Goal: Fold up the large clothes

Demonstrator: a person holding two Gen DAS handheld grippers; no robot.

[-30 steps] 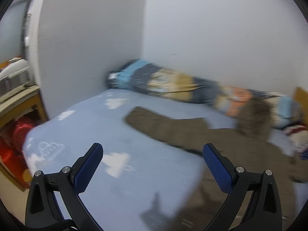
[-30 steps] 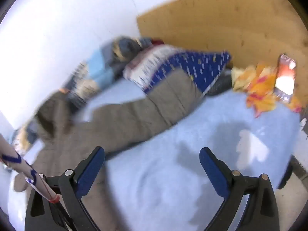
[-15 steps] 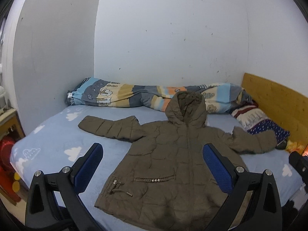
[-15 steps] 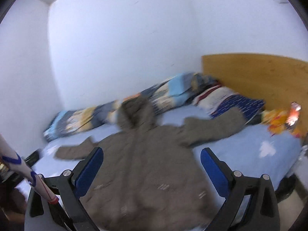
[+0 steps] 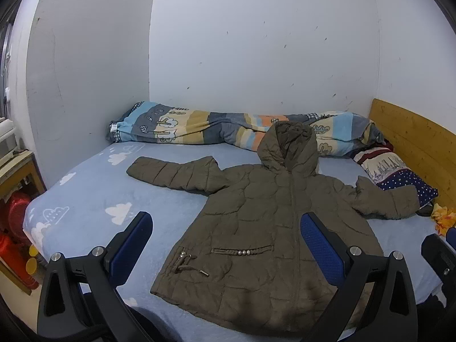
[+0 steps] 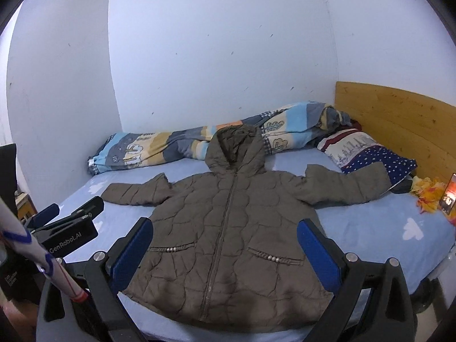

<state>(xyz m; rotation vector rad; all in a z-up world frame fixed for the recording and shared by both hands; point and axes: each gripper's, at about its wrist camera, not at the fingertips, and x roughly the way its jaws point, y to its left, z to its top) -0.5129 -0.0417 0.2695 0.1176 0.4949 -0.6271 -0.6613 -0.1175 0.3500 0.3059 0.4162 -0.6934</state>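
**Jacket flat on bed, both tools wide apart and empty**

Brown quilted hooded jacket lies front-up, zipped, spread across the blue cloud-print bed. Landmark = jacket.

- Hood points toward the back wall, touching the rolled striped duvet that runs along the wall behind the jacket.
- Both sleeves out sideways. One sleeve end rests against the star-print pillow, near the wooden headboard.
- Orange-yellow item and a lit phone lie on the bed past that sleeve.
- Hem sits at the near bed edge.

Left tool: fingers spread wide, nothing between them, held above the near edge, off the jacket. Also visible in the right view.

Right tool: fingers spread wide, nothing held, framing the jacket's lower half, no contact seen.
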